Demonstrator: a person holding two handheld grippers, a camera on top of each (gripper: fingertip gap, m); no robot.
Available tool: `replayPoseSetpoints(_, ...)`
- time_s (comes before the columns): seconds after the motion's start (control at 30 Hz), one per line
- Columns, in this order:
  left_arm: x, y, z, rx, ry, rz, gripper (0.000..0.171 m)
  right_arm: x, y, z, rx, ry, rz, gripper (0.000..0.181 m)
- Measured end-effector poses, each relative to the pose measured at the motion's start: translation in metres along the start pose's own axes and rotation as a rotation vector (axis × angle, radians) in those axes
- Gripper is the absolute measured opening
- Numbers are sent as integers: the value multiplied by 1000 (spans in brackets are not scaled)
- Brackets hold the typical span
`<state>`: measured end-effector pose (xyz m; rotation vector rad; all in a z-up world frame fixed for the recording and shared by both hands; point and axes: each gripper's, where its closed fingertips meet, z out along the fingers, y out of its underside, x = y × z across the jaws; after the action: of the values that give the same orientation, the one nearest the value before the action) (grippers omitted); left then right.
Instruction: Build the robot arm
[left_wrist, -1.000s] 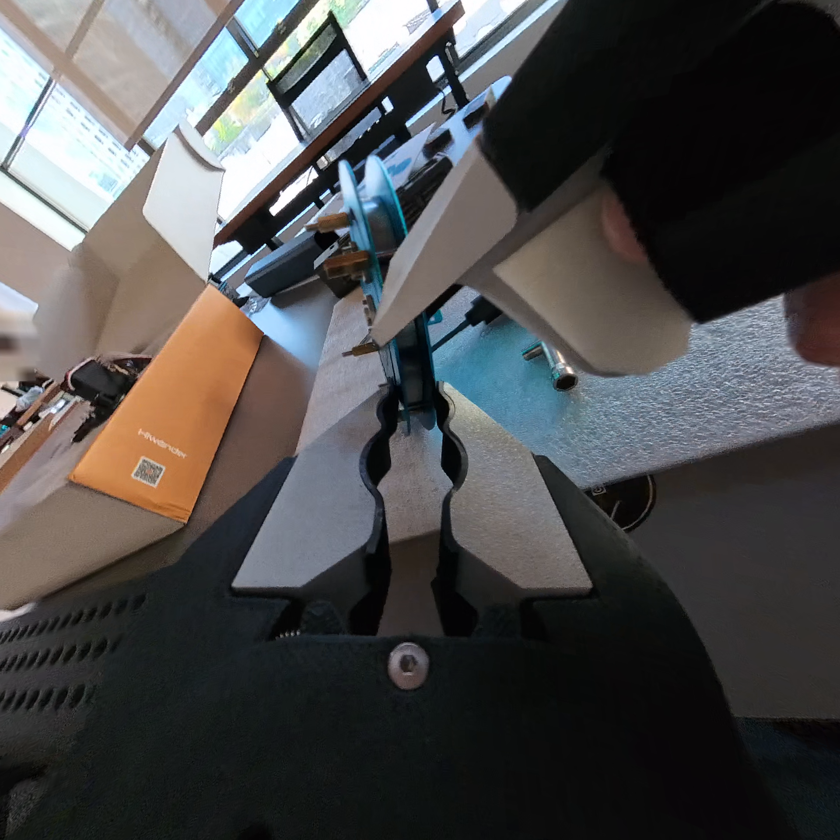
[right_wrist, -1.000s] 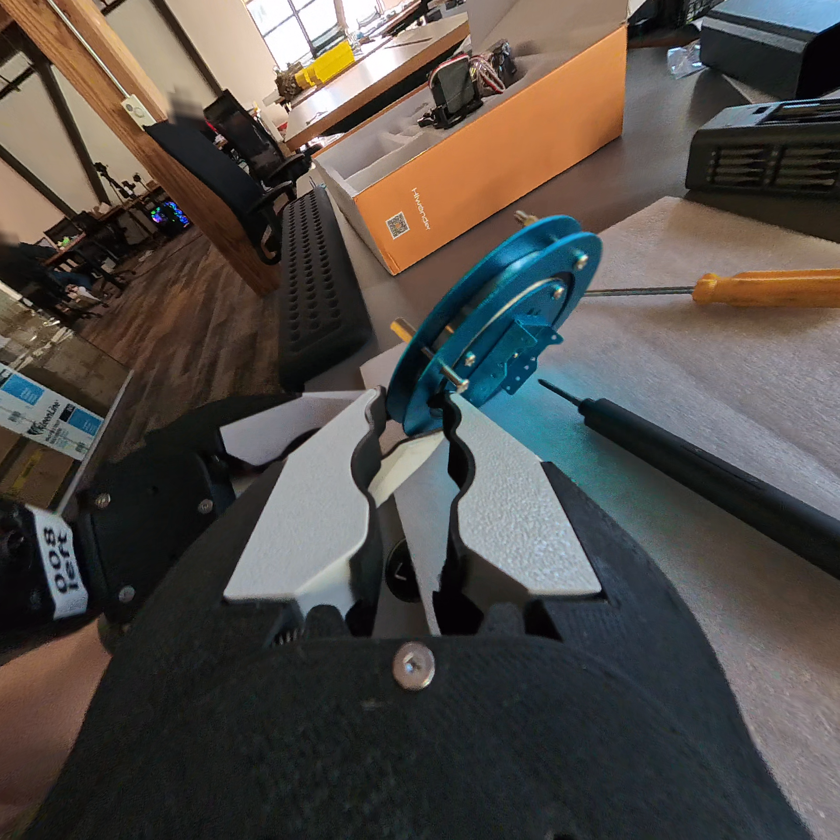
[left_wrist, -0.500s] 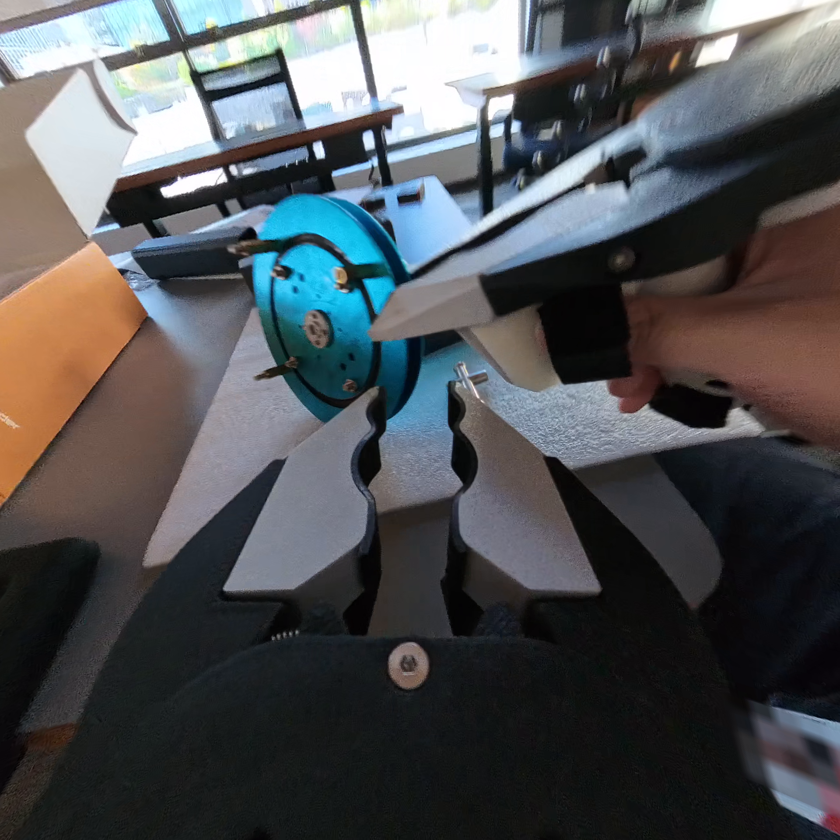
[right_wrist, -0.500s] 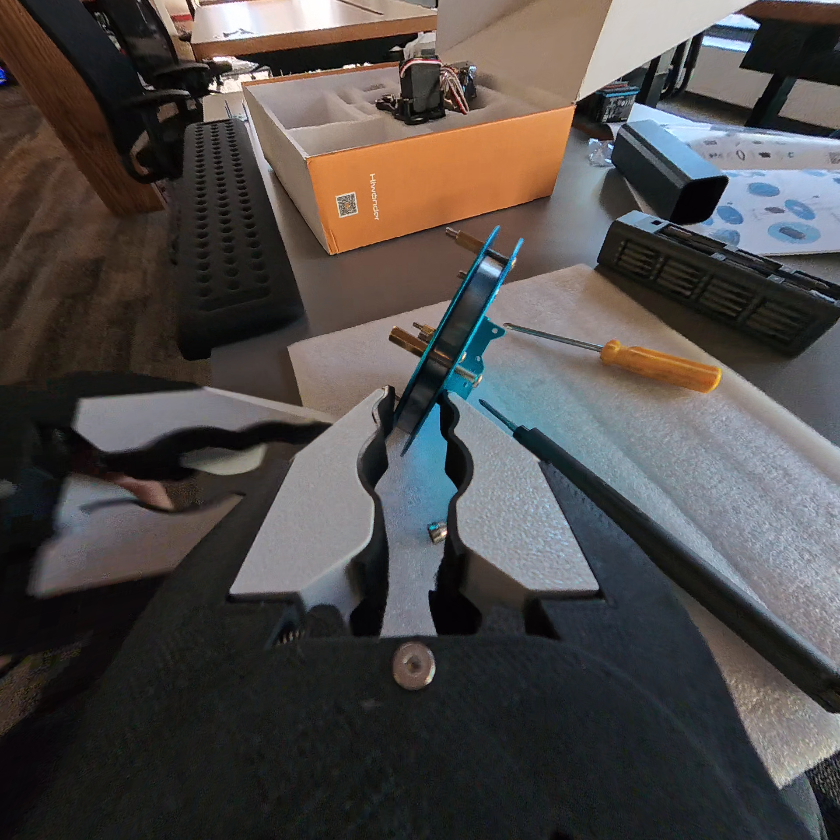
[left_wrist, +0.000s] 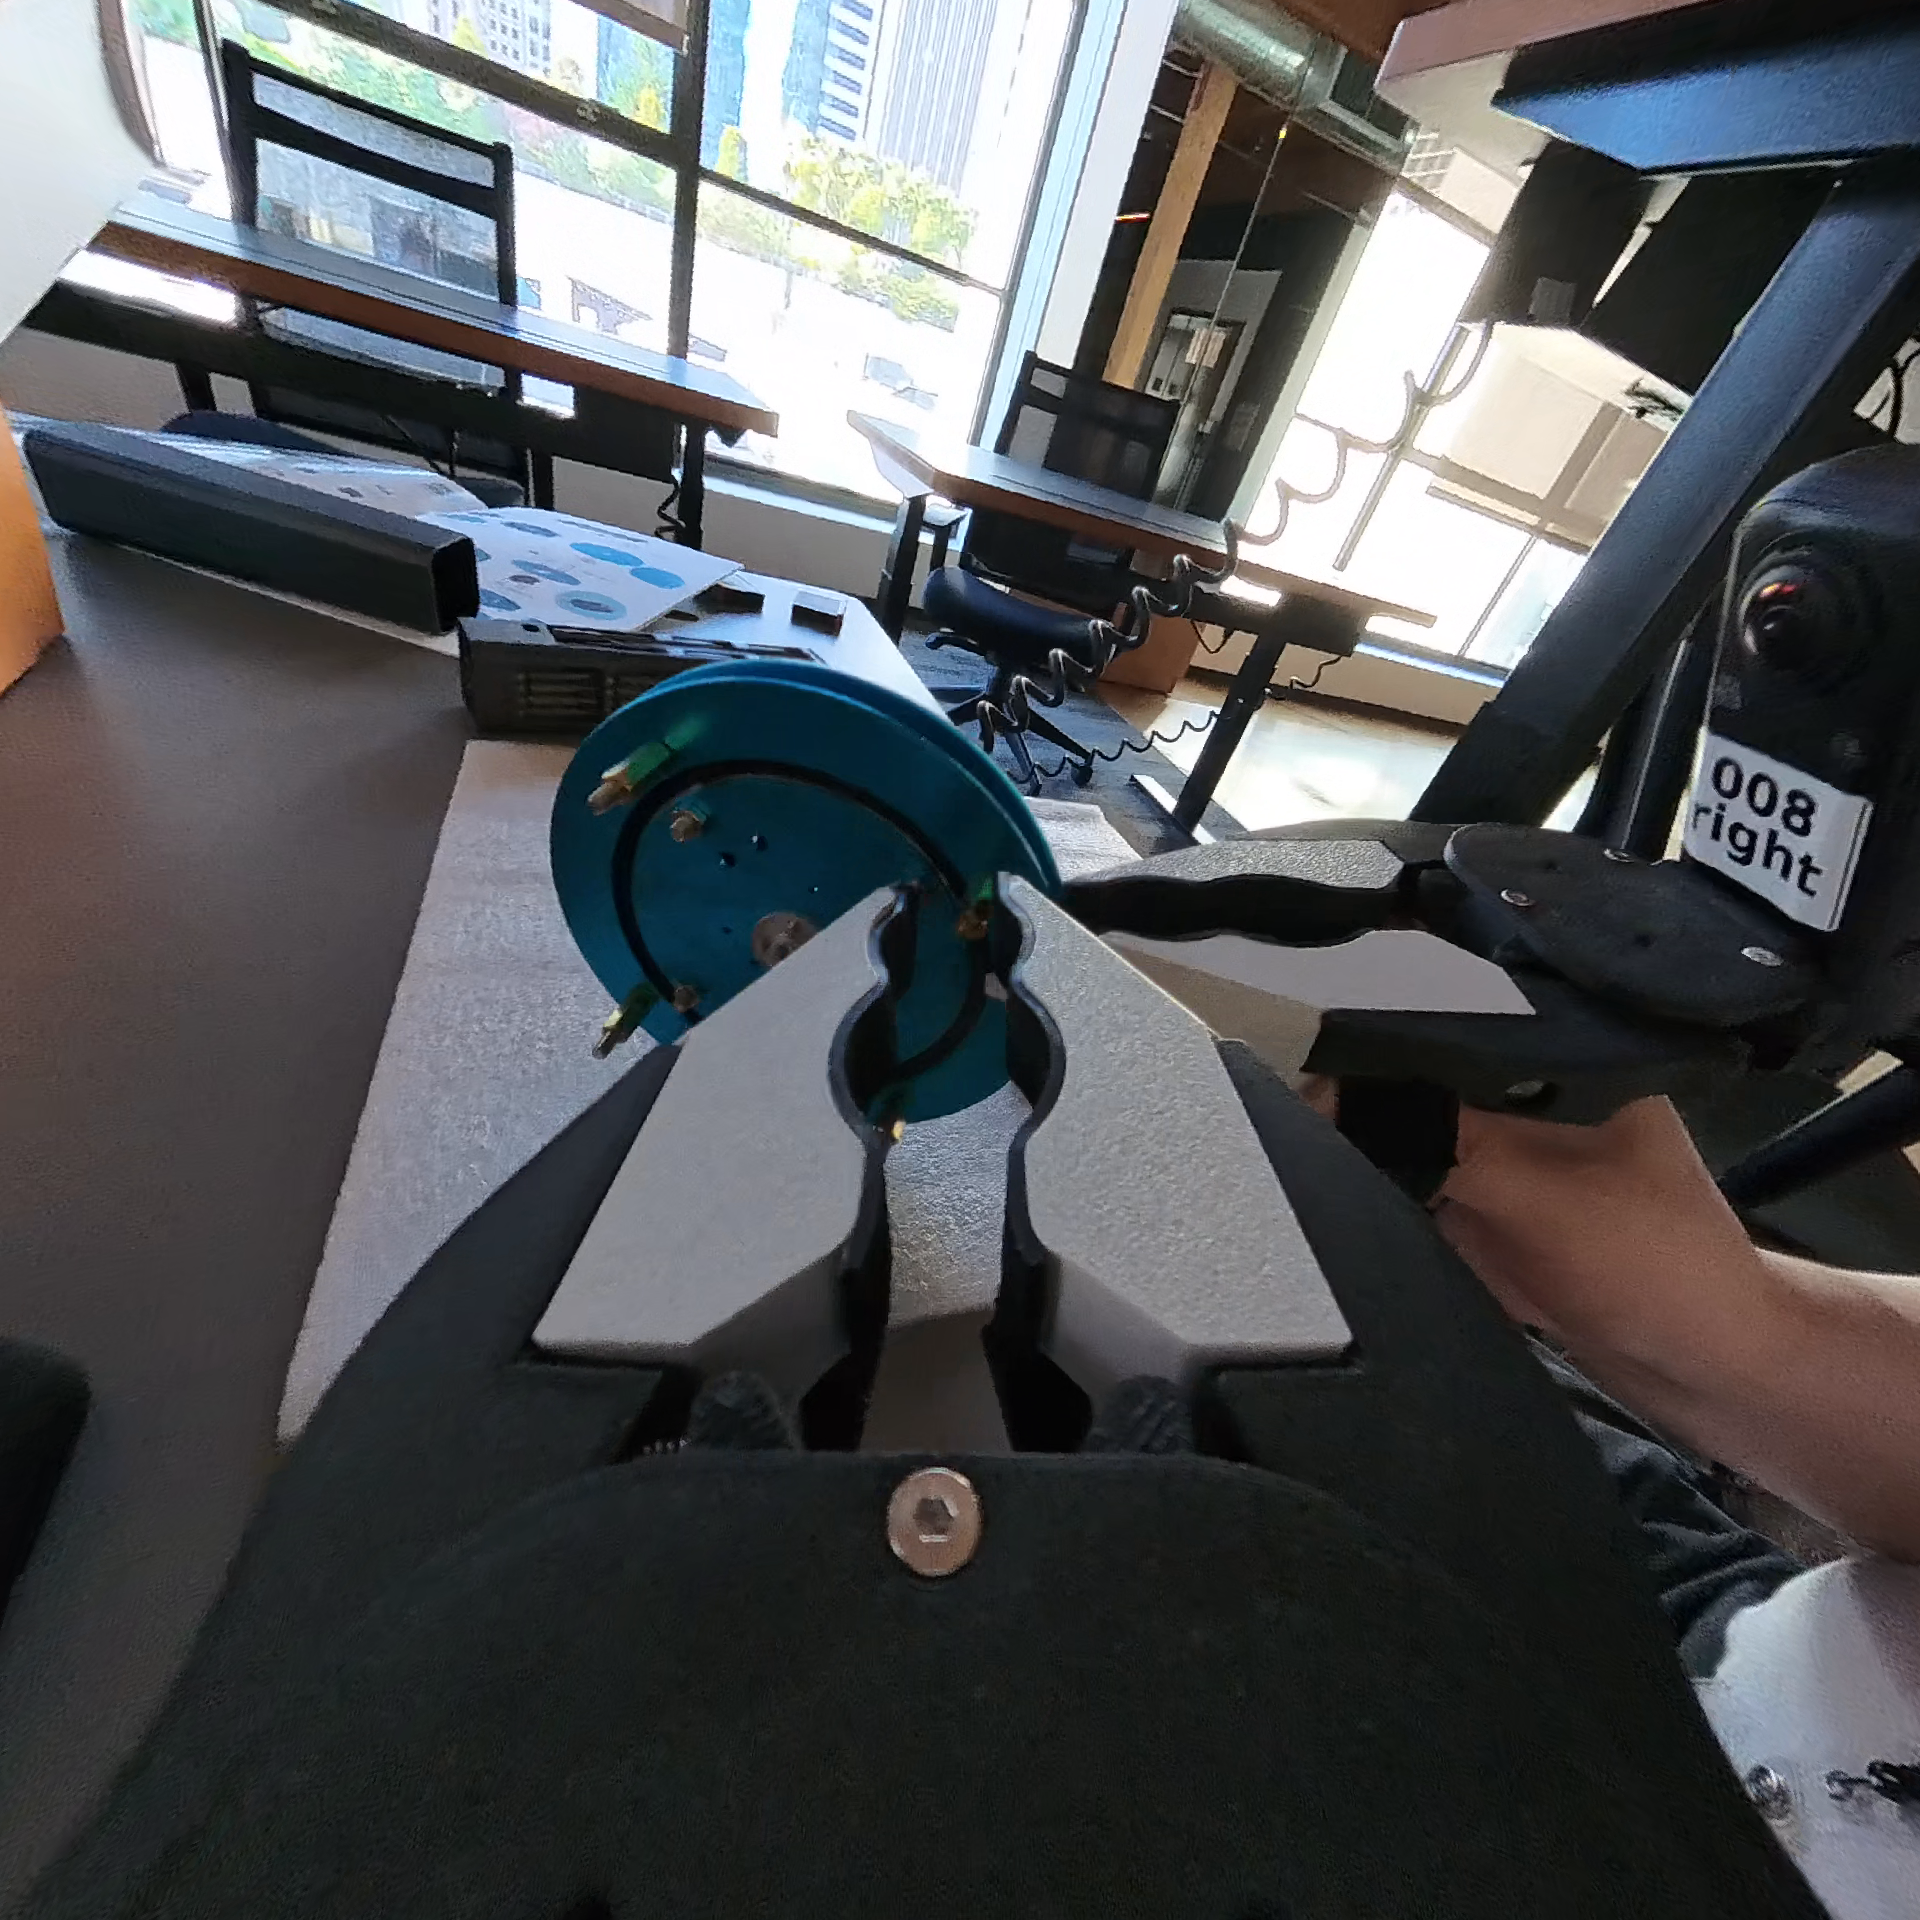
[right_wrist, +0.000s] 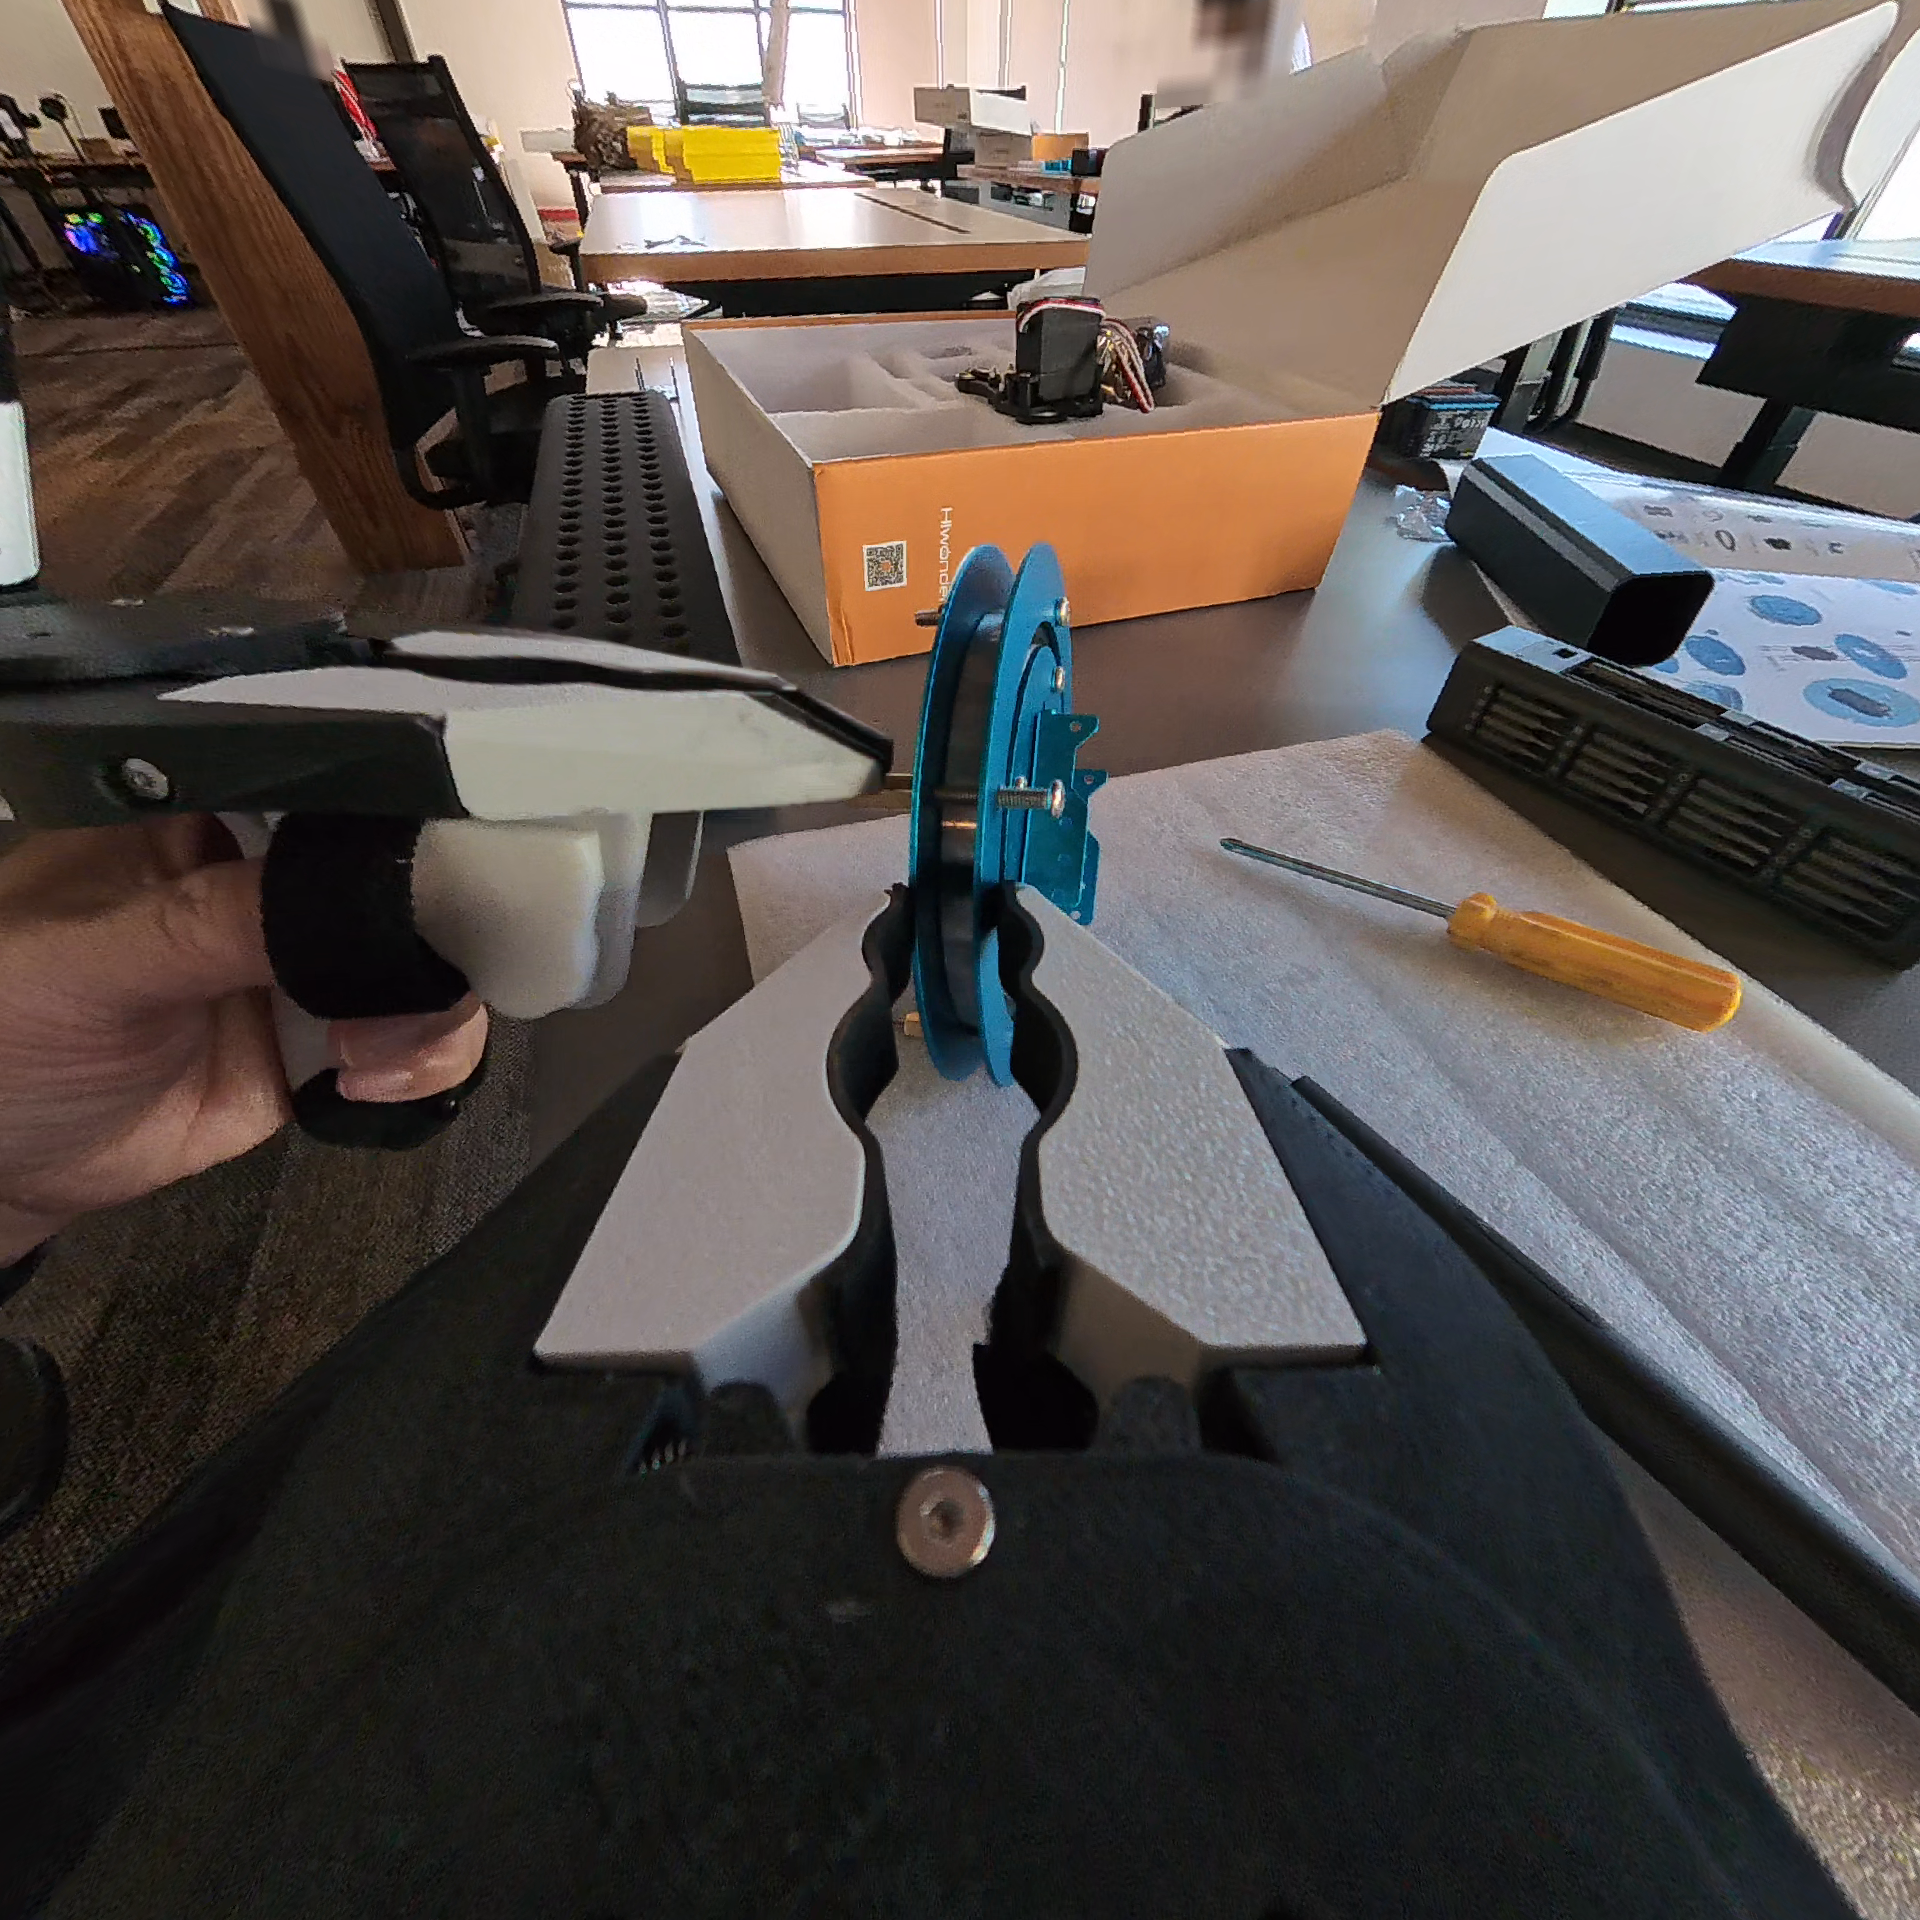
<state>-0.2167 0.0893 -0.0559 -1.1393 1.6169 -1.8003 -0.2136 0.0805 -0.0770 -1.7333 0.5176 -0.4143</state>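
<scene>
A blue two-plate disc (right_wrist: 1034, 644) with brass standoffs stands on edge above a white foam mat (right_wrist: 1351, 1091). My right gripper (right_wrist: 953, 914) is shut on the disc's lower rim. It also shows at the right of the left wrist view (left_wrist: 1070, 899), held by a hand. My left gripper (left_wrist: 951, 899) faces the disc's flat side (left_wrist: 727, 831). Its jaws stand a narrow gap apart around a brass standoff (left_wrist: 977, 920) without clamping it. In the right wrist view the left gripper (right_wrist: 873, 764) comes in from the left, its tip at that standoff (right_wrist: 881, 798).
An orange-handled screwdriver (right_wrist: 1590, 961) and a black screwdriver (right_wrist: 1662, 1455) lie on the mat. A black bit case (right_wrist: 1683, 779), a black sleeve (right_wrist: 1579, 561) and a printed sheet (right_wrist: 1818, 665) lie behind. An open orange box (right_wrist: 1091, 509) and a black perforated pad (right_wrist: 613, 520) stand farther back. My two grippers' fingertips are within a few centimetres of each other.
My left gripper let go of the disc's rim, swung round to its flat side and narrowed its jaws at a standoff. My right gripper kept the disc and turned it upright.
</scene>
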Motion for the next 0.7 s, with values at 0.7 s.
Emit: replayPoseSetpoints(0.7, 11, 5, 8, 66, 84, -107, 4, 2, 1, -10, 40, -47, 46, 19)
